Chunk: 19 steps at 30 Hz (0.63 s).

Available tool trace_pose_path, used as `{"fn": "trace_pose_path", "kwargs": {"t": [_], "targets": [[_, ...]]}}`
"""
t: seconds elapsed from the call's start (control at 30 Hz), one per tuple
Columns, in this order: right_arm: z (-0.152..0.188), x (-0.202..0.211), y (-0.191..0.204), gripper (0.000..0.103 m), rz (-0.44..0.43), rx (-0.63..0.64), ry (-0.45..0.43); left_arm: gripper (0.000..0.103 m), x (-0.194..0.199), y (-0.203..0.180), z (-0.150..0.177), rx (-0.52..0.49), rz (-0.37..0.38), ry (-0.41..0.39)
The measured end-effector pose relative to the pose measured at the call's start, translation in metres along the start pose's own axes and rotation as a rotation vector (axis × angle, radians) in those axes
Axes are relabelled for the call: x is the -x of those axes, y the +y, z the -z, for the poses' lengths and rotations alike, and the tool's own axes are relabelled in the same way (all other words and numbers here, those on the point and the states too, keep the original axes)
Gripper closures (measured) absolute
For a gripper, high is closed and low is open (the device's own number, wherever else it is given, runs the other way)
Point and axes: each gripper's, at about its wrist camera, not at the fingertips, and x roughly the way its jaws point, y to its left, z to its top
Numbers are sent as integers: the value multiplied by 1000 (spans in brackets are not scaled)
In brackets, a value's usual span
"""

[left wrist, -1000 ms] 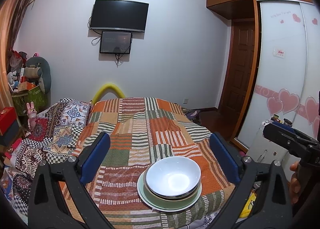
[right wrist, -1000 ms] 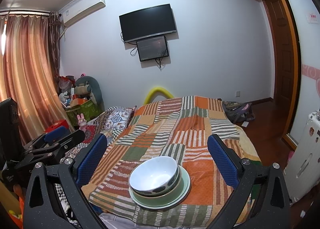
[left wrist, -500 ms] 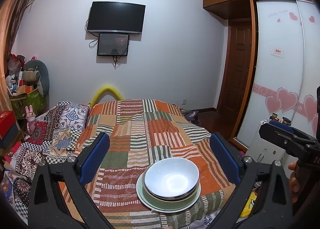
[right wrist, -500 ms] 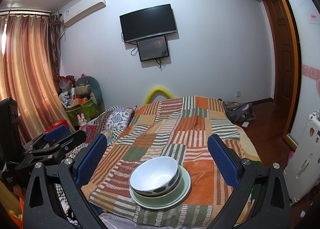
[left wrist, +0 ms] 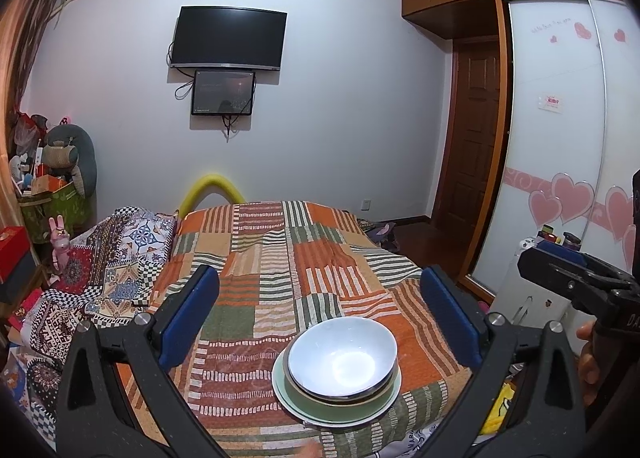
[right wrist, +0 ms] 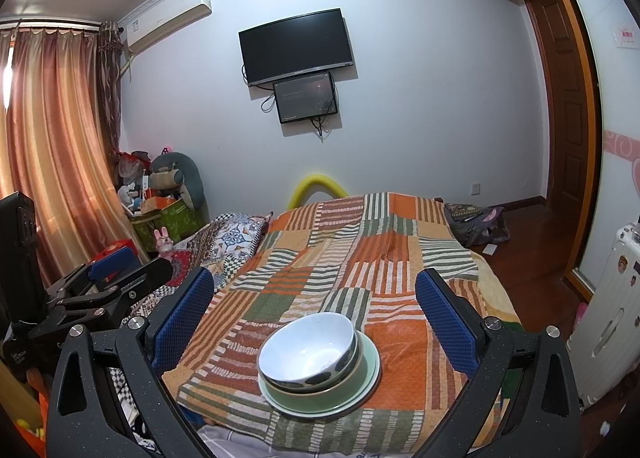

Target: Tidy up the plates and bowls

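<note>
Both tools, left [left wrist: 320, 312] & right [right wrist: 314, 312], level w/ jaws apart; stacked bowls [left wrist: 342, 362] between, untouched.

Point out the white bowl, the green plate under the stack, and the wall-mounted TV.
white bowl [left wrist: 340, 358]: left wrist view, on its inner bottom.
green plate [right wrist: 370, 372]: right wrist view, on the bare right rim.
TV [left wrist: 228, 38]: left wrist view, on the middle of the dark screen.

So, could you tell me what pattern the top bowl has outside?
Dark blotches on white; the top bowl shows it best in the right wrist view.
</note>
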Motion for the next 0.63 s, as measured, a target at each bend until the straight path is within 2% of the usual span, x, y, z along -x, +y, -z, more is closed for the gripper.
{"fn": "trace_pose_path", "kwargs": {"t": [0.1, 0.63], "targets": [[0, 0, 0, 2, -1, 0, 1, 1, -1, 0, 0, 0, 20, 4], [1, 1, 0, 2, 0, -1, 3, 1, -1, 3, 0, 8, 20, -1]]}}
